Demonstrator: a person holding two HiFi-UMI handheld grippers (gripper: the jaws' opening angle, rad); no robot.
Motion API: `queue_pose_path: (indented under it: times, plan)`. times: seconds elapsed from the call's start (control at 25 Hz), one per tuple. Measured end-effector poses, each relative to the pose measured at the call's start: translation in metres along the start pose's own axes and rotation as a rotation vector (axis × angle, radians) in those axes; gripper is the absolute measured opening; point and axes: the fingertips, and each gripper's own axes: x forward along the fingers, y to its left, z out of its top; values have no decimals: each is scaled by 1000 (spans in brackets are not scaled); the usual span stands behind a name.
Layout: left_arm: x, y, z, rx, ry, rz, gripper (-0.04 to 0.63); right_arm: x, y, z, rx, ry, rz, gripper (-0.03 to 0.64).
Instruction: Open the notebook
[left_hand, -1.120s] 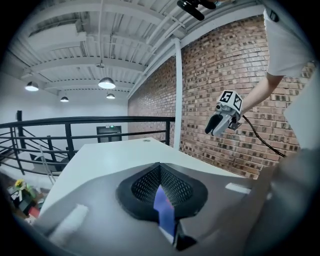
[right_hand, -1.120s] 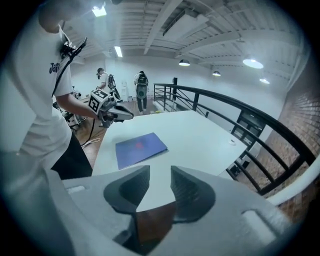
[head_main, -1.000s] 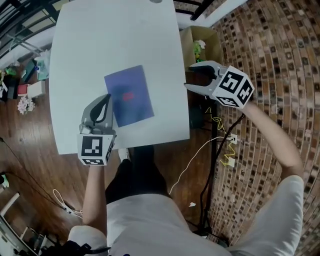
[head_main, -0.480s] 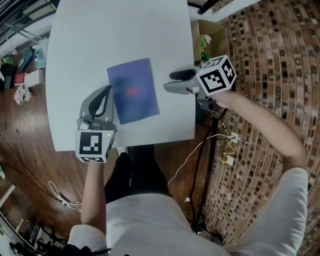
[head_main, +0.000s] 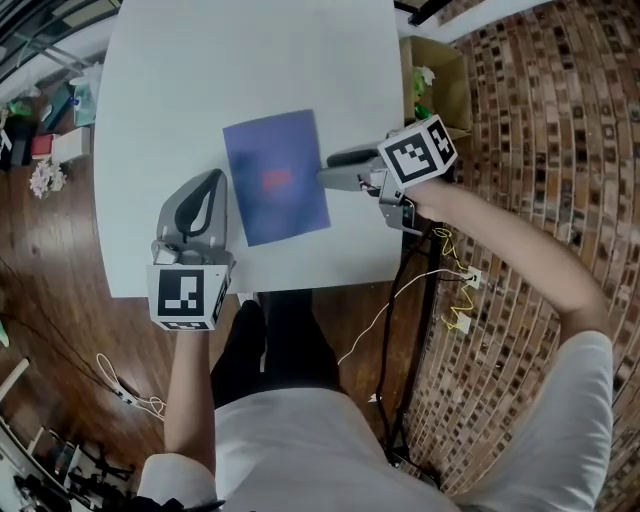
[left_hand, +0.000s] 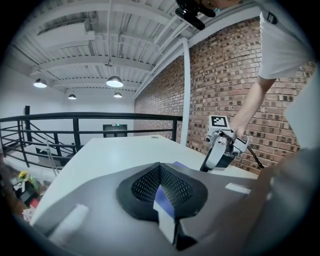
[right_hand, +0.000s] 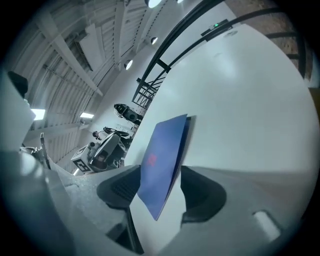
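A closed blue notebook with a small red mark lies flat on the white table. My right gripper is rolled onto its side at the notebook's right edge, jaws open. In the right gripper view the notebook has its near edge between the two jaws, and the pads do not press on it. My left gripper rests shut just left of the notebook's left edge. The left gripper view shows its closed jaws, a sliver of the notebook beyond them, and the right gripper further back.
An open cardboard box with green items stands on the floor off the table's right edge. Yellow and white cables trail on the floor by the table's near right corner. Small clutter lies on the wooden floor at the left.
My right gripper has come left and down from beyond the table's right edge to the notebook's right side, rolling onto its side. The left gripper has stayed put.
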Motion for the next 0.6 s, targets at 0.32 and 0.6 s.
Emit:
queue_pose_path:
  times: [0.32, 0.6]
  plan:
    - [0, -2, -2, -10, 5, -2, 15, 8, -4, 0, 22, -5, -13, 166]
    - [-4, 0, -8, -28, 6, -2, 15, 15, -2, 1, 74, -9, 14, 161]
